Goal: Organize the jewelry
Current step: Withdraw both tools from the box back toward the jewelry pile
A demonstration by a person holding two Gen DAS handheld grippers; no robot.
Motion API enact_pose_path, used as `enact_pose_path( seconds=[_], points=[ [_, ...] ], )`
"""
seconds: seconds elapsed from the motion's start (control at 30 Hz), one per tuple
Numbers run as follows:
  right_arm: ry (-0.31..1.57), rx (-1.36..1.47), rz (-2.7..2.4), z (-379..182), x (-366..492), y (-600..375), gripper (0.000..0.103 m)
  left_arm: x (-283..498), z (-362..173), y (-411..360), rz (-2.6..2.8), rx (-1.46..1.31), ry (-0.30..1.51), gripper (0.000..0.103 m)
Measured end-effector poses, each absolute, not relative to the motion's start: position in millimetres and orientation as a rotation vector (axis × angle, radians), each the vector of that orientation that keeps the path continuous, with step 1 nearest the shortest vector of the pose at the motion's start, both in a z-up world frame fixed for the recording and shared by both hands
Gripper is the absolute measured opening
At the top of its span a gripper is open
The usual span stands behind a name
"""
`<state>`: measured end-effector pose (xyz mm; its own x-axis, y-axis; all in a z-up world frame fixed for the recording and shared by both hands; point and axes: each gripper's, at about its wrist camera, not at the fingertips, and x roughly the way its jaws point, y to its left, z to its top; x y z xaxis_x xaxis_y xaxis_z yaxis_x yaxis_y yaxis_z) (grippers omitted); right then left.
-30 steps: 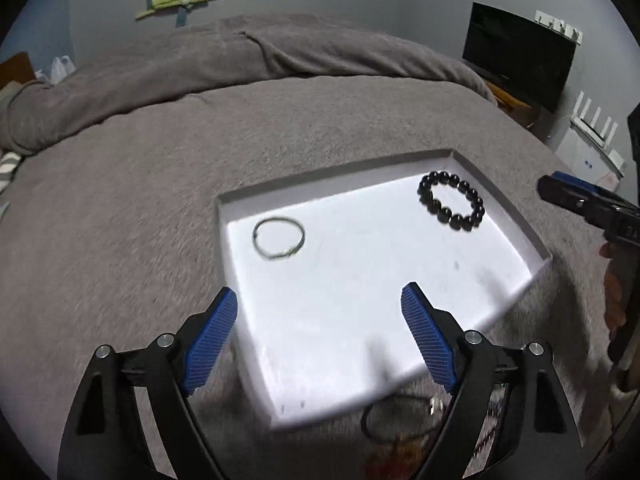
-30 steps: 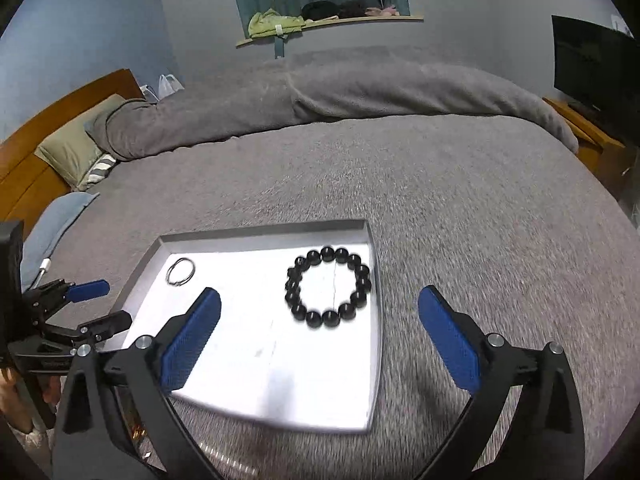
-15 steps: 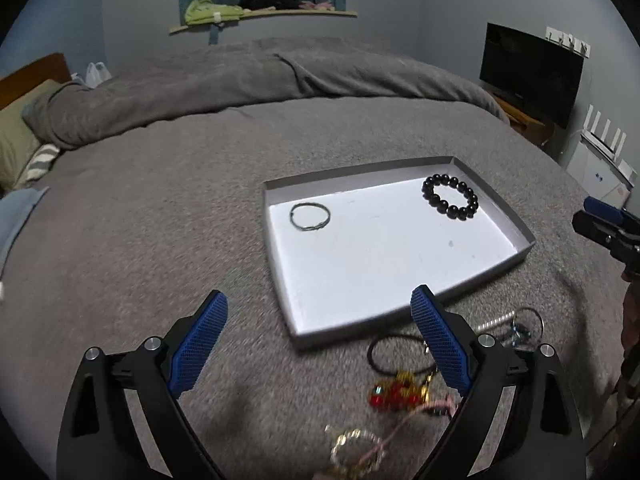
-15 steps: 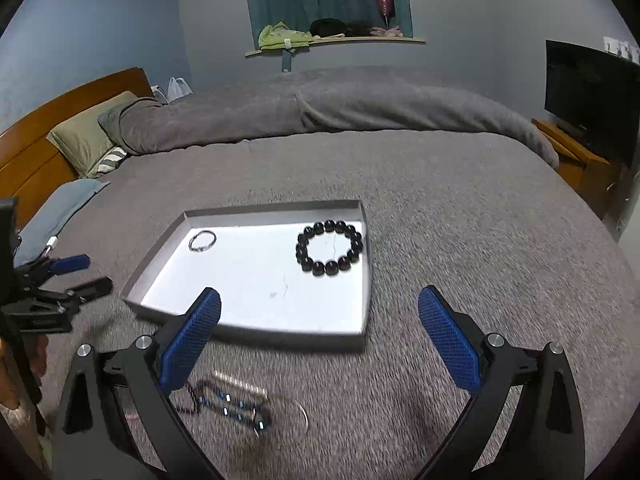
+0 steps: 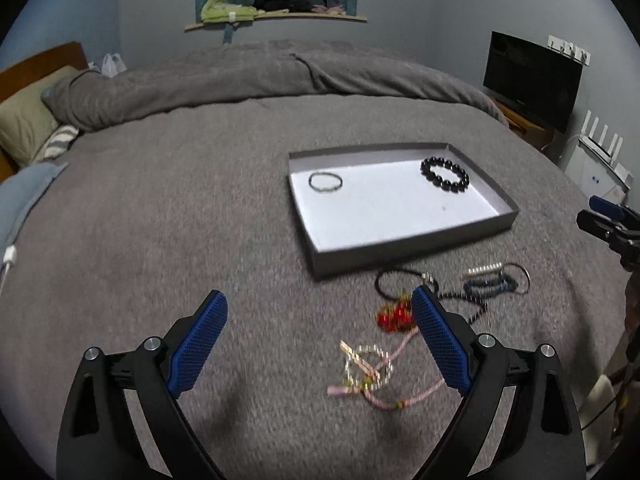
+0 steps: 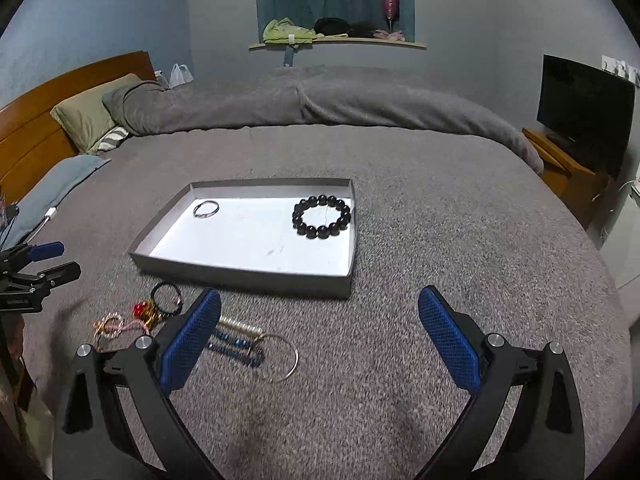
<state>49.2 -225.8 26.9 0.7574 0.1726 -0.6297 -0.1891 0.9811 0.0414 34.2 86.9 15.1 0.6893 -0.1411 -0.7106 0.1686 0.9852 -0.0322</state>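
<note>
Both my grippers have drawn back from the tray [image 5: 404,254] since a second ago, uncovering loose jewellery on the bed [image 5: 160,216]. My left gripper [image 5: 316,340] and right gripper [image 6: 318,336] hold their jaws wide apart, gripping nothing. Fuzzy grey blanket covers the bed, with blue-grey walls and a dark television [image 6: 584,108] beyond. Inside the shallow grey cardboard tray lie a thin ring-shaped bangle [image 5: 325,182] and a black beaded bracelet [image 6: 321,216]. Between tray and jaws sit red charms [image 5: 394,314], pale beads [image 5: 368,368] and a wire hoop [image 6: 280,356].
</note>
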Motion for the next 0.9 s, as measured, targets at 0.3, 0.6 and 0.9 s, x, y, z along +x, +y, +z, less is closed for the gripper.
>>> enact_pose_path(
  seconds=[0.3,0.6,0.9],
  points=[
    [0.706,-0.026,0.228,20,28,-219,0.097,16,8,84,-0.145,0.069,0.806,0.093],
    [0.748,-0.018,0.238,4,18,-216,0.097,8,6,80,-0.155,0.071,0.804,0.093],
    [0.782,-0.032,0.285,-15,18,-204,0.097,-8,-31,68,-0.260,0.099,0.851,0.093]
  ],
)
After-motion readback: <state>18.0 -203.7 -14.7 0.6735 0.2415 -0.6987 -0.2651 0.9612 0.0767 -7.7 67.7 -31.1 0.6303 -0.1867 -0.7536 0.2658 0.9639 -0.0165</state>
